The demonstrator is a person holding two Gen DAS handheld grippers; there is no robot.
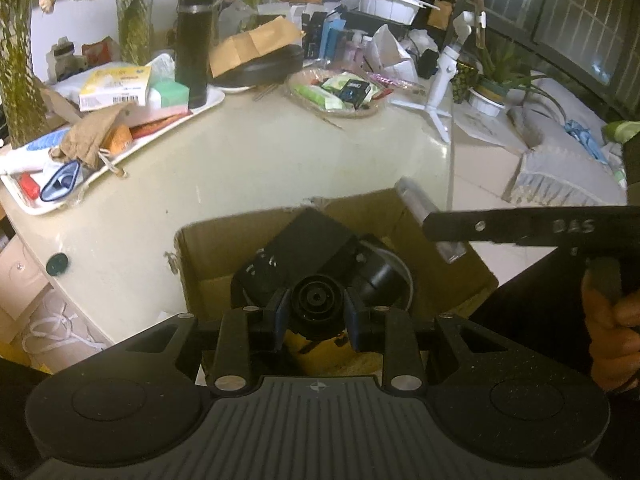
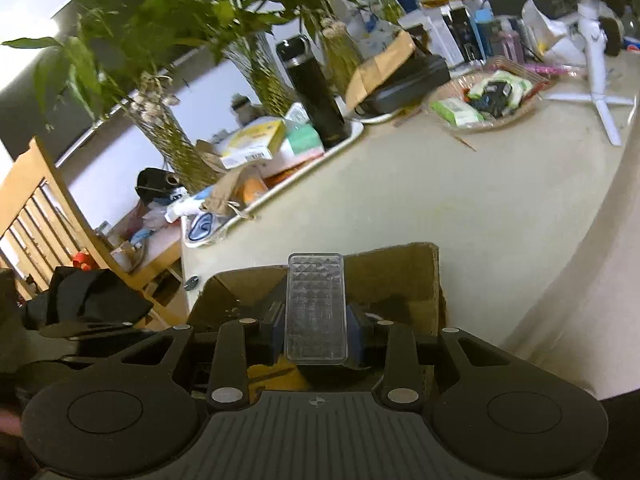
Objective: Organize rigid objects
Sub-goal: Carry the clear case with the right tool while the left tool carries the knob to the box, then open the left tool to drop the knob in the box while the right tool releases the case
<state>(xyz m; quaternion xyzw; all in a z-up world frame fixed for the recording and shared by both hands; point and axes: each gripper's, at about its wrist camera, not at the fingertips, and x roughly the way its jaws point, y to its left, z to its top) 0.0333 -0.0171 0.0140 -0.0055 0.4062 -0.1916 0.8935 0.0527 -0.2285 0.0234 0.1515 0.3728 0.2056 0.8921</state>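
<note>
Left wrist view: the cardboard box (image 1: 224, 248) sits at the table's near edge. Left gripper (image 1: 317, 307) clenches a black round part (image 1: 317, 300) directly above it. Right gripper (image 2: 316, 330) grasps a clear case (image 2: 316, 304), long axis pointing away, also over the box.

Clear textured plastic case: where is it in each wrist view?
Left wrist: clear plastic case right of centre, held by the right gripper above the cardboard box.
Right wrist: bottom centre, upright between the fingers, case at, over the box.
Shared landmark: black thermos on the white tray.
</note>
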